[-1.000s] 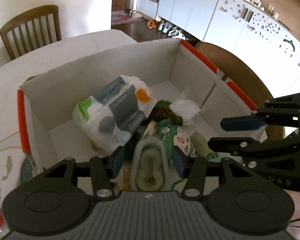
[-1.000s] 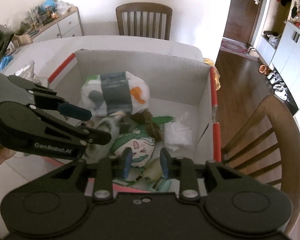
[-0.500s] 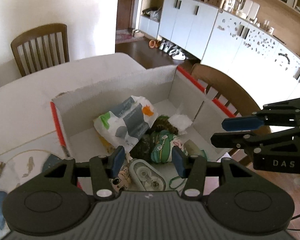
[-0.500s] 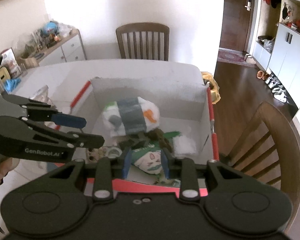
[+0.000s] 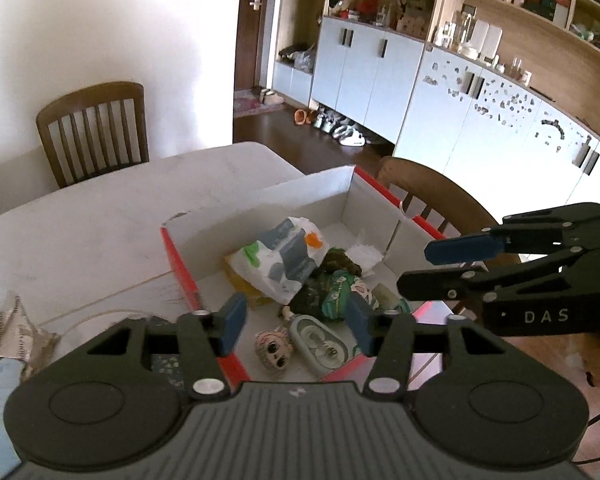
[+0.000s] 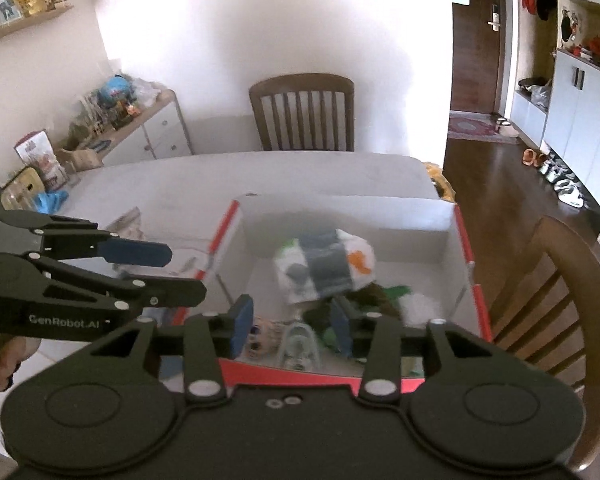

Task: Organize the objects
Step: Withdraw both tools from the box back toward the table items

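An open white cardboard box [image 5: 280, 200] with red edges stands on the table. Inside lie a white printed plastic bag [image 5: 280, 260], a green-clothed doll [image 5: 336, 288], a doll head [image 5: 274, 350], a grey oval case [image 5: 318, 344] and a white fluffy piece [image 5: 364, 254]. My left gripper [image 5: 296, 322] hovers above the box's near end, its jaws opening with nothing gripped. My right gripper [image 6: 292, 324] hangs over the near red rim of the box [image 6: 340, 216], jaws also opening and empty. In the right wrist view, the bag [image 6: 324, 268] is blurred. Each gripper shows in the other's view: right gripper [image 5: 432, 268], left gripper [image 6: 168, 276].
A crumpled clear wrapper [image 5: 16, 332] lies on the table [image 5: 100, 216] left of the box. Wooden chairs stand at the far side [image 6: 302, 112] and the right side [image 6: 560, 280]. A cluttered sideboard [image 6: 120, 120] lines the left wall; white cabinets [image 5: 380, 76] stand beyond the floor.
Both grippers have risen and drawn back from the box. The grey oval case, between the left jaws a second ago, now lies in the box. Both pairs of jaws stand wider.
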`<state>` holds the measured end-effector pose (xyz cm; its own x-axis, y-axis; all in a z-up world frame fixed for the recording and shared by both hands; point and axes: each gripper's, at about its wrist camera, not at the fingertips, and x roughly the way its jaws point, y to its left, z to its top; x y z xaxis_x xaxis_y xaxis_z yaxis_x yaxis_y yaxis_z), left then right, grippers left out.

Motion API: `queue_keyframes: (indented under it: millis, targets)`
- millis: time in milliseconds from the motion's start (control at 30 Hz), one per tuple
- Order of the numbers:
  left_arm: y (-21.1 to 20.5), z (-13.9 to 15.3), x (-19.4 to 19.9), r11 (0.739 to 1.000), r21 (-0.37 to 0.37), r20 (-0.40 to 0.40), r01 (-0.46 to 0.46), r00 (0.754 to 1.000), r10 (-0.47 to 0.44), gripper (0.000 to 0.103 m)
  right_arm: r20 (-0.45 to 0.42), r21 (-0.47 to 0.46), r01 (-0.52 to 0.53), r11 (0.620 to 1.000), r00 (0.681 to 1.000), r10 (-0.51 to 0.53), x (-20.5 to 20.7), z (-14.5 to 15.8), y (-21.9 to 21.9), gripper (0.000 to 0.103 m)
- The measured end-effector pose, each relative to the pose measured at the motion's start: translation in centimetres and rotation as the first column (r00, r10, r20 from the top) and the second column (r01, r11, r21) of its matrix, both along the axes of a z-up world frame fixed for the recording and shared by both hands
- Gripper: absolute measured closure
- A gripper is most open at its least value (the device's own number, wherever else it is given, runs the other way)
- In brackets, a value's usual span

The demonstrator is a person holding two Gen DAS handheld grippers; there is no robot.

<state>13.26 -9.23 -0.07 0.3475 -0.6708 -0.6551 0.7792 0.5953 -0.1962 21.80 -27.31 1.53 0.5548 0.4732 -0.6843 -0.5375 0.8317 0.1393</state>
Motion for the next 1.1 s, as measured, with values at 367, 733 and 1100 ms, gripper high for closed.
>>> queue_keyframes:
  millis: [367, 733, 1100]
  targets:
    - [7.1, 0.8, 2.1, 0.996, -0.042, 0.008, -0.075, 0.997, 0.076, 0.028, -0.007, 0.026, -0.011, 1.000, 1.000, 0.011, -2.4, 0.4, 5.6, 0.036]
    - [13.8, -0.4, 4.8, 0.987, -0.048, -0.004, -0.155, 0.988, 0.155, 0.021, -0.017, 0.046, -0.035, 0.998, 0.999, 0.036, -3.6, -0.1, 11.6, 0.017]
    - [18.8, -1.8, 7.3, 0.974, -0.077, -0.016, -0.212, 0.977, 0.211, 0.002, -0.024, 0.047, -0.036, 0.998, 0.999, 0.037, -3.9, -0.7, 16.1, 0.003]
